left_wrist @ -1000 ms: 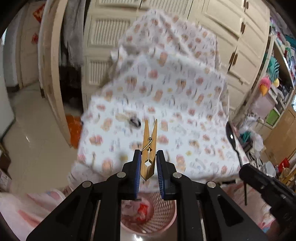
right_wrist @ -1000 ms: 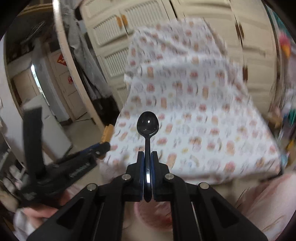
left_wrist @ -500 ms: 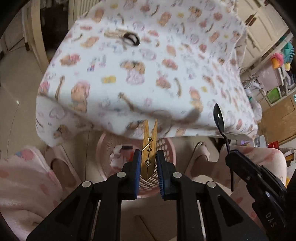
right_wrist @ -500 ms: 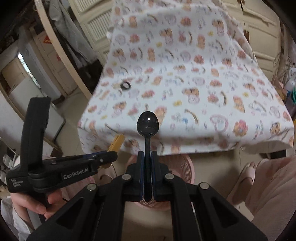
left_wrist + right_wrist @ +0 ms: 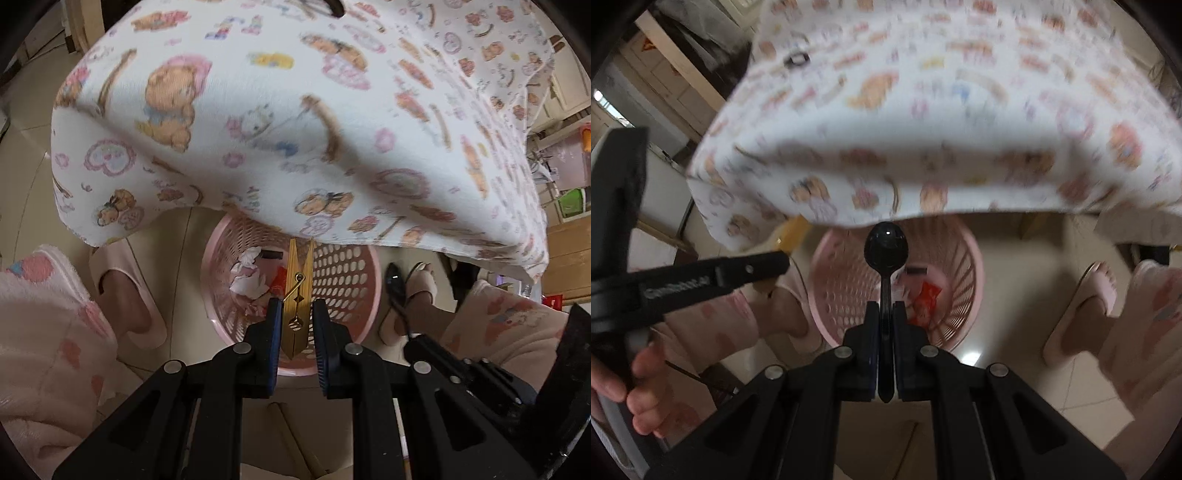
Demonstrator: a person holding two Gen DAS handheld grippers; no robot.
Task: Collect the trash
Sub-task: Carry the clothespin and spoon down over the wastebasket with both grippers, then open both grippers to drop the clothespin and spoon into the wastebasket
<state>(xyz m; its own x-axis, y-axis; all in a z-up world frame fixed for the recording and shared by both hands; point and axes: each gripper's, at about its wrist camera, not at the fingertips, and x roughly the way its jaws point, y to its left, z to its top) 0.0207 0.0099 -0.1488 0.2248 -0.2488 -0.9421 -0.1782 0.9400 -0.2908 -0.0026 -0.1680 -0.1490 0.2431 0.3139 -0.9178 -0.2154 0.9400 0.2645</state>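
Grippers are pinching trash above the pink basket [image 5: 369, 295] at frame centre: left [image 5: 295, 317] a clothespin [image 5: 297, 295], right [image 5: 885, 317] a spoon [image 5: 886, 251].

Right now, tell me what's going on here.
A person is collecting trash with a handheld gripper in each hand. The left gripper has its jaws shut on a wooden clothespin, and the right gripper is clamped on a black plastic spoon. Both point down over a pink perforated plastic basket on the floor by the cartoon-print tablecloth. Crumpled white paper already lies inside; neither item is released yet.
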